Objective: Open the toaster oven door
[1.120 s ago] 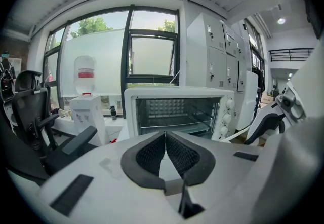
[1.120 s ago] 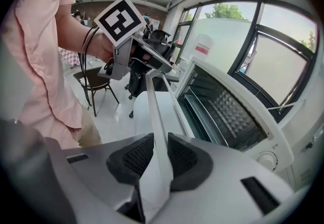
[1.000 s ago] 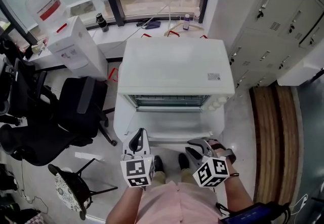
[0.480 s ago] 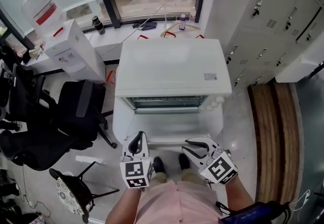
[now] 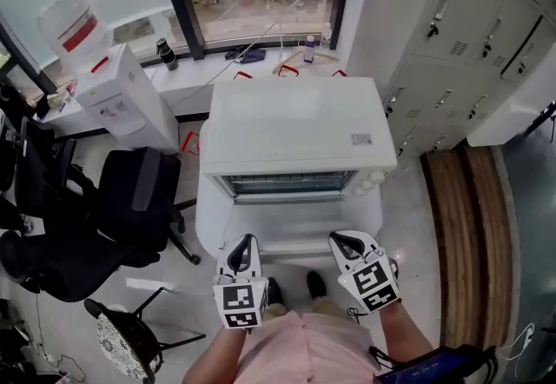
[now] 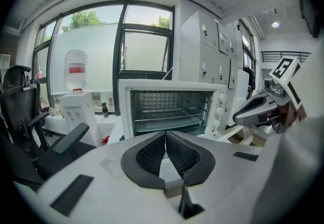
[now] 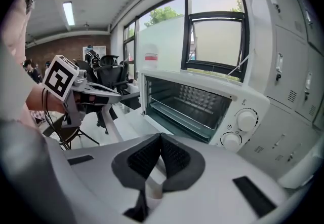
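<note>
Since a second ago the right gripper (image 5: 344, 241) has swung from leaning inward to pointing straight ahead, so it now runs level with and parallel to the left gripper (image 5: 245, 241); both hang just short of the front edge of the lowered door (image 5: 295, 219), touching nothing; the white toaster oven (image 5: 295, 126) stands straight in front of the person, below the window, its door folded down flat toward them and its wire rack showing in the open cavity; the left gripper's jaws are pressed together at the tips with nothing between them, and the right gripper's jaws are the same; a black office chair (image 5: 130, 200) sits left of the oven, grey lockers (image 5: 460, 26) to its right.
</note>
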The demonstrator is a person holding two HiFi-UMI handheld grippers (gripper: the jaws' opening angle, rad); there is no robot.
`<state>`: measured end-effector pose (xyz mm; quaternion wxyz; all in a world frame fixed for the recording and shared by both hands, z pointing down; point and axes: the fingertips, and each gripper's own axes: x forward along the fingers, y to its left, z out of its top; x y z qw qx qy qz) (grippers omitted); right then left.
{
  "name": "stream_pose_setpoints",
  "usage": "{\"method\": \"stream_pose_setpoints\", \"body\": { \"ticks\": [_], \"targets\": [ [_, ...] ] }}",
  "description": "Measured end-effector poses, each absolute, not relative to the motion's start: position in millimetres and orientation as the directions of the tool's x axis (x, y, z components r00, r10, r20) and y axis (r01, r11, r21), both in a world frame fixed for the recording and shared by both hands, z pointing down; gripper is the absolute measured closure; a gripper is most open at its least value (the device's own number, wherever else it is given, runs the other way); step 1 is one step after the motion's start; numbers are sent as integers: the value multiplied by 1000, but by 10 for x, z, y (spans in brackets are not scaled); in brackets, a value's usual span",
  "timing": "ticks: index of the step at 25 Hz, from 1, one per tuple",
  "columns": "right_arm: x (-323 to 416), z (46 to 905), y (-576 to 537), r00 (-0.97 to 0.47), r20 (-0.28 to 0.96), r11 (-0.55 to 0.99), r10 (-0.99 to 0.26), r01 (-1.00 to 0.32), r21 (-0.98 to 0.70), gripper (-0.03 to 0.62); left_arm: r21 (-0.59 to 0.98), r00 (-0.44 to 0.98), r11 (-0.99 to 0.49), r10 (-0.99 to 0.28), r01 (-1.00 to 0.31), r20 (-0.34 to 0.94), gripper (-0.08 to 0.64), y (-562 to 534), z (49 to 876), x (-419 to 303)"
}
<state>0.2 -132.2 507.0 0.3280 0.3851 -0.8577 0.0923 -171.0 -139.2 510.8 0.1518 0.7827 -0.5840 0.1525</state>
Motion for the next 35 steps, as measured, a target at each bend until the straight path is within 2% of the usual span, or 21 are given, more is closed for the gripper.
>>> {"method": "stream_pose_setpoints", "body": {
  "ticks": [15, 35],
  "targets": [
    [-71, 5036, -1403, -414, 607, 584, -678, -805, 105, 592, 47, 357, -366, -859, -929, 367, 543, -1400, 5021, -1659],
    [143, 5213, -1136, -436, 609, 588, -663, -807, 62, 592, 16, 302, -329, -845, -944, 440, 543, -1207, 5267, -1621]
  ]
}}
